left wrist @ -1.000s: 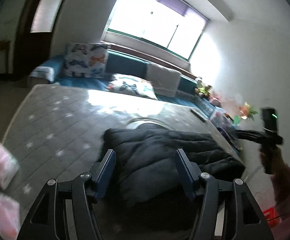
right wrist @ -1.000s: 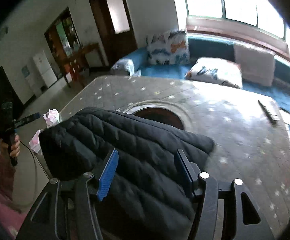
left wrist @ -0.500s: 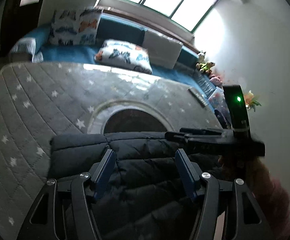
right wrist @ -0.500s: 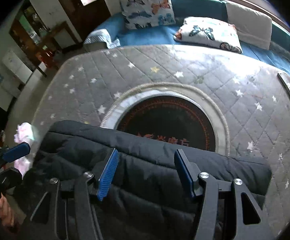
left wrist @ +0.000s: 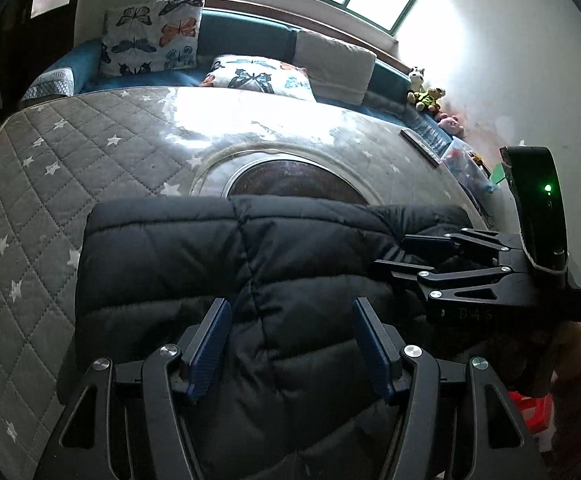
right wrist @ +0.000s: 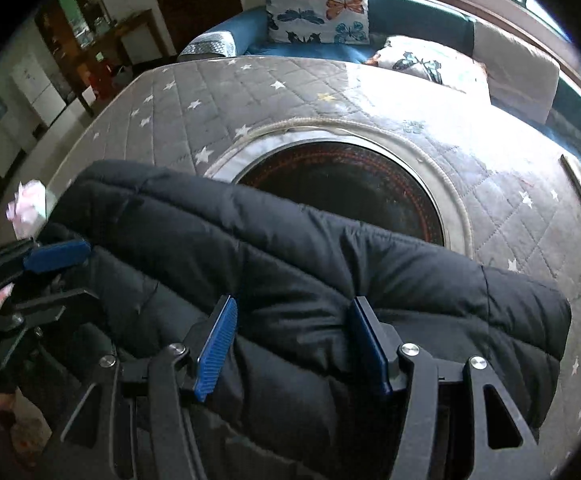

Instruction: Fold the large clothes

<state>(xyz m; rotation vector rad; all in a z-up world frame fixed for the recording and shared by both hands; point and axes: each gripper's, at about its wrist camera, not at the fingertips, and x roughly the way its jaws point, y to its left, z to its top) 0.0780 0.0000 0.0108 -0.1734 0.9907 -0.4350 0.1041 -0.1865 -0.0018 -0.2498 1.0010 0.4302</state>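
Both your hand-held grippers have dropped closer over the black quilted puffer jacket (left wrist: 250,264); left hand-held gripper (left wrist: 292,344) and right hand-held gripper (right wrist: 294,348) jaws apart, gripping nothing; jacket lies on the grey star-quilted desk (left wrist: 50,152).

The right gripper (right wrist: 292,320), jaws apart, hangs over a black puffer jacket (right wrist: 290,264) on a star-quilted table (right wrist: 218,92).

Now tipped more steeply down toward the black padded jacket (left wrist: 274,264), with left gripper (left wrist: 290,336) and right gripper (right wrist: 294,340) both lower and closer over its quilted panels. Drawn nearer each other as well, the right one looming large at the left view's edge. Jacket filling more of both views, window and far wall mostly gone.
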